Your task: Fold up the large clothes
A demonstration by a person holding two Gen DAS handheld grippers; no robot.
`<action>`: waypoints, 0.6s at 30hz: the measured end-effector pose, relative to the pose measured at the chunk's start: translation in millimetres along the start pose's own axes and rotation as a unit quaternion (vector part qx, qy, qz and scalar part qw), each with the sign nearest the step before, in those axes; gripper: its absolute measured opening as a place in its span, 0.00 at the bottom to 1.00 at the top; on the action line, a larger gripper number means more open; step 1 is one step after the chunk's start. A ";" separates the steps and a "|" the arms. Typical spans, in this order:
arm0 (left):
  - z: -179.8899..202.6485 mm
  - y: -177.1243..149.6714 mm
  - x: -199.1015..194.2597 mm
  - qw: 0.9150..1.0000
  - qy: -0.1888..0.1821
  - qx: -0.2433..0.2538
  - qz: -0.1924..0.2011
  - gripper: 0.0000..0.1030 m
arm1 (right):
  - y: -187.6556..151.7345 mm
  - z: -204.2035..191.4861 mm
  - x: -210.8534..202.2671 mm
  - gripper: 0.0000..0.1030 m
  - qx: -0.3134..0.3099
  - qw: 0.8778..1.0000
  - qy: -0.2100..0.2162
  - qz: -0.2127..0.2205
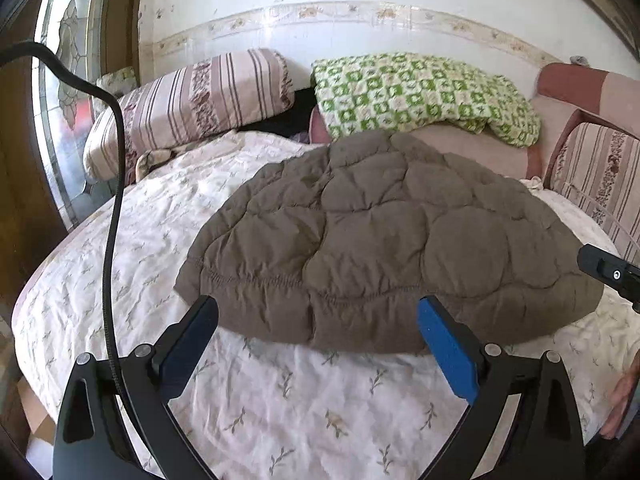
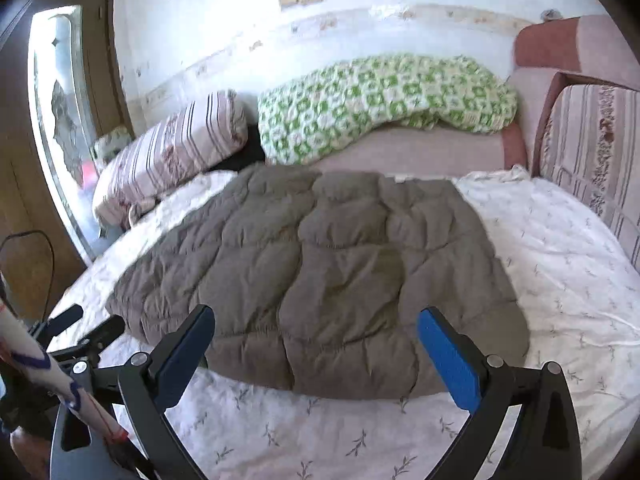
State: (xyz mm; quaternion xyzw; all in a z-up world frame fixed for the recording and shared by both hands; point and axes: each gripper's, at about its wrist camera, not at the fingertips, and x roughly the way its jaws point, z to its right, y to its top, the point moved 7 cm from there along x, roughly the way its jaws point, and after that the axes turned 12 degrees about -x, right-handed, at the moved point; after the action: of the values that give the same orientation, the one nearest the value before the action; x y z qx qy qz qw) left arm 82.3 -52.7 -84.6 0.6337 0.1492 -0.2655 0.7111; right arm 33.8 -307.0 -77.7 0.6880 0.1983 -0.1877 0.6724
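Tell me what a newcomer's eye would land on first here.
A puffy brown quilted jacket lies spread in the middle of the bed, on a white floral sheet. Both grippers, left and right, hang open just short of its near hem, holding nothing. Behind it against the wall, a green checked blanket sits beside a striped pillow.
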 end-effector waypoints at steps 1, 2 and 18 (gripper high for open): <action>-1.1 0.8 -1.1 1.000 0.002 -0.001 0.000 0.96 | -1.4 1.5 3.2 1.00 0.008 1.000 0.005 -0.003; -2.6 2.3 -4.2 1.000 0.004 -0.001 0.003 0.96 | -2.5 2.8 6.0 1.00 0.016 1.000 0.012 -0.004; -7.8 13.2 106.0 0.997 0.046 -0.005 -0.065 1.00 | -29.1 53.7 71.5 1.00 0.025 0.986 -0.090 -0.136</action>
State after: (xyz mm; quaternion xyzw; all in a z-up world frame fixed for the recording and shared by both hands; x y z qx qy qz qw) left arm 177.1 -64.3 -133.1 0.6304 0.2239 -0.2813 0.6880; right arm 79.8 -358.7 -141.4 0.6515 0.2236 -0.3432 0.6385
